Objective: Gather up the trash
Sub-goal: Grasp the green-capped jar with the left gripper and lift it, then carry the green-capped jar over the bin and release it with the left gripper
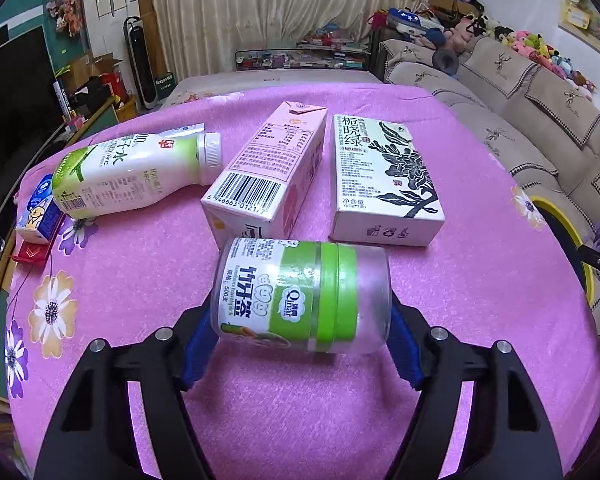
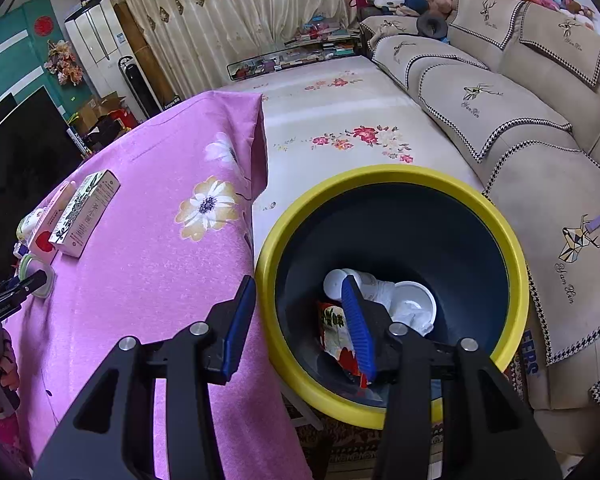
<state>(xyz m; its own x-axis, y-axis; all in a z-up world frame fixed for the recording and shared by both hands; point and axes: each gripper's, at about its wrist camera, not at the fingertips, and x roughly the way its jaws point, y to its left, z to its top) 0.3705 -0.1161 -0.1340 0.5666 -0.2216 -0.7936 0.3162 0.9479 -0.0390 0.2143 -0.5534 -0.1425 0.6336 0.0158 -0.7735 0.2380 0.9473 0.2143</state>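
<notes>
A clear toothpick jar (image 1: pixel 300 296) with a green label and green lid band lies on its side on the pink flowered cloth (image 1: pixel 132 280). My left gripper (image 1: pixel 302 320) is shut on it, one blue pad against each end. Behind it lie a pink carton (image 1: pixel 264 176), a white tea box (image 1: pixel 384 180) and a white-and-green bottle (image 1: pixel 136 172). My right gripper (image 2: pixel 299 284) stands open and empty above the near rim of the yellow-rimmed dark bin (image 2: pixel 380 176), which holds white cups (image 2: pixel 412 300) and a red-and-green wrapper (image 2: pixel 336 328).
A small blue carton (image 1: pixel 40 208) and a red packet (image 1: pixel 32 254) lie at the cloth's left edge. The bin stands on the floor off the table's right side, its rim (image 1: pixel 568 232) also in the left wrist view. A beige sofa (image 2: pixel 500 120) runs behind it.
</notes>
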